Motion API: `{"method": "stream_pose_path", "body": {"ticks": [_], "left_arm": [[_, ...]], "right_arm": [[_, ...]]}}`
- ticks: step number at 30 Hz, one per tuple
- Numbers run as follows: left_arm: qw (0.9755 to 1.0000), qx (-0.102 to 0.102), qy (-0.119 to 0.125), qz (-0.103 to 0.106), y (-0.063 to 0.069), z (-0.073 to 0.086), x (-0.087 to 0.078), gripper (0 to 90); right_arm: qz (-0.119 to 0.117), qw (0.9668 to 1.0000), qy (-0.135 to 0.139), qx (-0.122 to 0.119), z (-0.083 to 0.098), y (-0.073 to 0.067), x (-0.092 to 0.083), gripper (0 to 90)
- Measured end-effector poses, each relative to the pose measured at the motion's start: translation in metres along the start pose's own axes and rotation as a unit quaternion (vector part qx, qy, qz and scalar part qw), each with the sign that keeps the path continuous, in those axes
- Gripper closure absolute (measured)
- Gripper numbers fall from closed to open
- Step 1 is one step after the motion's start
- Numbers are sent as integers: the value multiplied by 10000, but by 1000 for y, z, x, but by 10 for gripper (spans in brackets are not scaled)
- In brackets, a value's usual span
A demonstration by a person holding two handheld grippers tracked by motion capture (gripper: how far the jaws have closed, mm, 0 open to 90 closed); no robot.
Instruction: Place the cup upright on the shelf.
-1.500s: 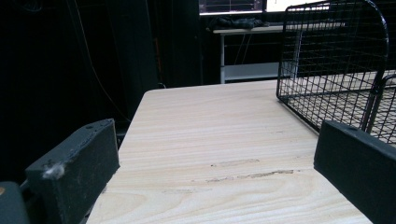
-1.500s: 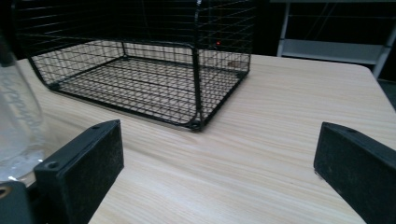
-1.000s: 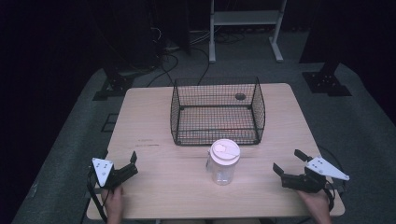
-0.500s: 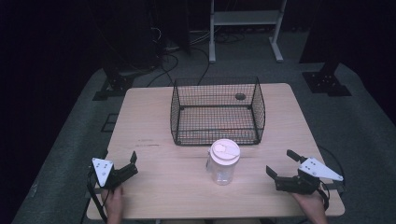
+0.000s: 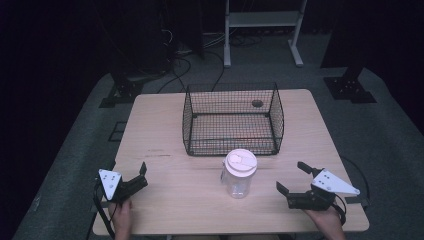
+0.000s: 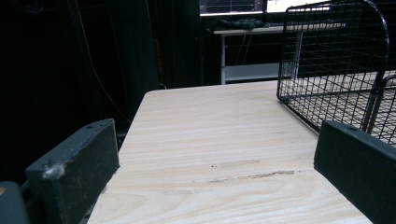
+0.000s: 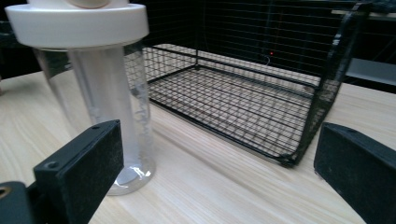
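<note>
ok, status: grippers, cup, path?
Left gripper open, idle at the table edge. Right gripper open, facing the cup, not touching. Cup upright before the basket. Nothing between.

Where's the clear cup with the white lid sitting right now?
In the high view the clear cup stands upright near the table's middle, just in front of the wire basket, between the grippers and nearer the open right gripper.
</note>
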State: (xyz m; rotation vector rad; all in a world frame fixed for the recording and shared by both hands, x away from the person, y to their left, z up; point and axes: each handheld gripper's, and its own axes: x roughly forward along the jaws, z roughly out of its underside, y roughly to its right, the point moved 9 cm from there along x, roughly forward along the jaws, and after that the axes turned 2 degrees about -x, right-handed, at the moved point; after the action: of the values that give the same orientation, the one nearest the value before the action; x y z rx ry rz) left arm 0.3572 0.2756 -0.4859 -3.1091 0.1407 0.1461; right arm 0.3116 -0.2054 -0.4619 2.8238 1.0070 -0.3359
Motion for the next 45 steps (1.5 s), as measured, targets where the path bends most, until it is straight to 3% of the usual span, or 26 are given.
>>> {"method": "stream_pose_path", "body": {"ticks": [16,29,45], "left_arm": [[10000,7,1,-2,0,0,0,0],[10000,-5,5,-8,0,0,-1,0],[10000,-14,14,-3,-1,0,-1,0]], "right_arm": [[-425,9988,46,-229,-13,-32,9,9],[-817,9954,89,-498,-30,-59,22,9],[-910,9938,11,-646,-38,-73,41,9]]}}
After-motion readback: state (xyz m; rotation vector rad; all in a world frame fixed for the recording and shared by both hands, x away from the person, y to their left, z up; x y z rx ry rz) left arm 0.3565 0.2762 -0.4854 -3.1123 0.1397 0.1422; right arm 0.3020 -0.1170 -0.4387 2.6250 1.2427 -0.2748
